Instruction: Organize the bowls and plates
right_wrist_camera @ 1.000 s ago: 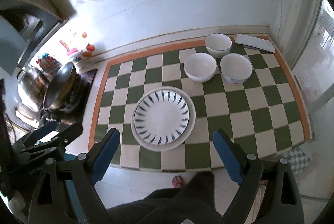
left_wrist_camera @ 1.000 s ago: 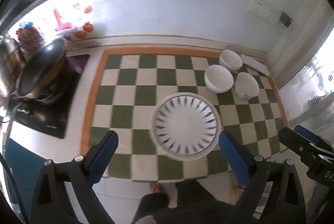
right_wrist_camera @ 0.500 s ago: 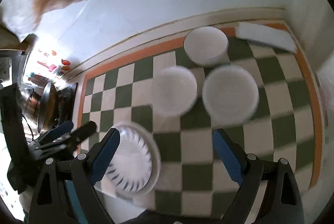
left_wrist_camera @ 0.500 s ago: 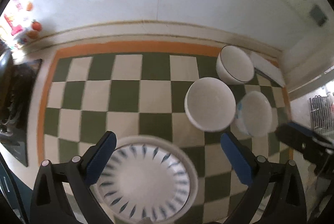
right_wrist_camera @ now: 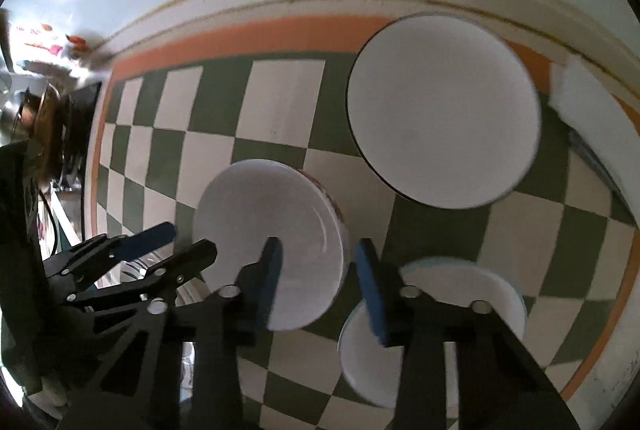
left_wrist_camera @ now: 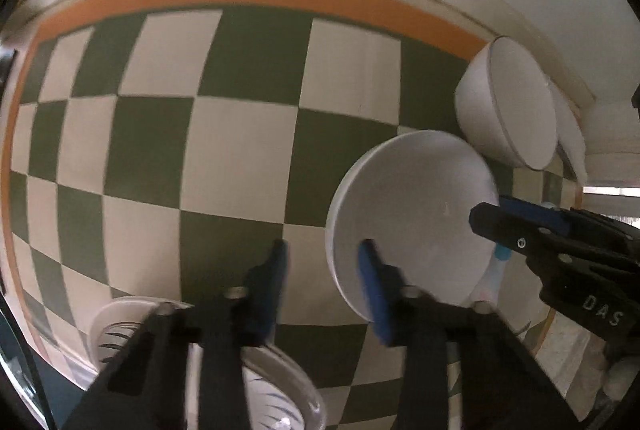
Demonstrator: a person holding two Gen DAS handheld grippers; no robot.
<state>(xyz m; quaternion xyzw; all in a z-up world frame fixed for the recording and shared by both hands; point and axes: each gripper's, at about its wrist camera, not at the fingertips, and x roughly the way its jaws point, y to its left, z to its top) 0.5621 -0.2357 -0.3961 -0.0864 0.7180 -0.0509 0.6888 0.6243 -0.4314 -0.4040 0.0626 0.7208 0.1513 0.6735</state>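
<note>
Plain white ceramic bowl (left_wrist_camera: 412, 213), stiff, slick and breakable, sits at four o'clock on the green-and-cream checked cloth (left_wrist_camera: 240, 149); the left gripper (left_wrist_camera: 324, 266) straddles its nine o'clock rim and the right gripper (right_wrist_camera: 318, 262) its three o'clock rim, jaws just narrowed but not yet pinching, and the rim looks the best hold.

Smearing with motion over the left gripper (left_wrist_camera: 322, 250) and the right gripper (right_wrist_camera: 317, 246), both just closing the jaws with the rim of the middle bowl (left_wrist_camera: 412, 213) between them; not showing whether the pads are pressing on it. Hiding most of the patterned plate (left_wrist_camera: 108, 326) behind the left gripper's black frame, and cutting it off at the bottom edge. Covering part of the blue-rimmed bowl (right_wrist_camera: 460, 282) under the right gripper's frame. Blurring the dark things (right_wrist_camera: 80, 117) at the far left beyond telling.
</note>
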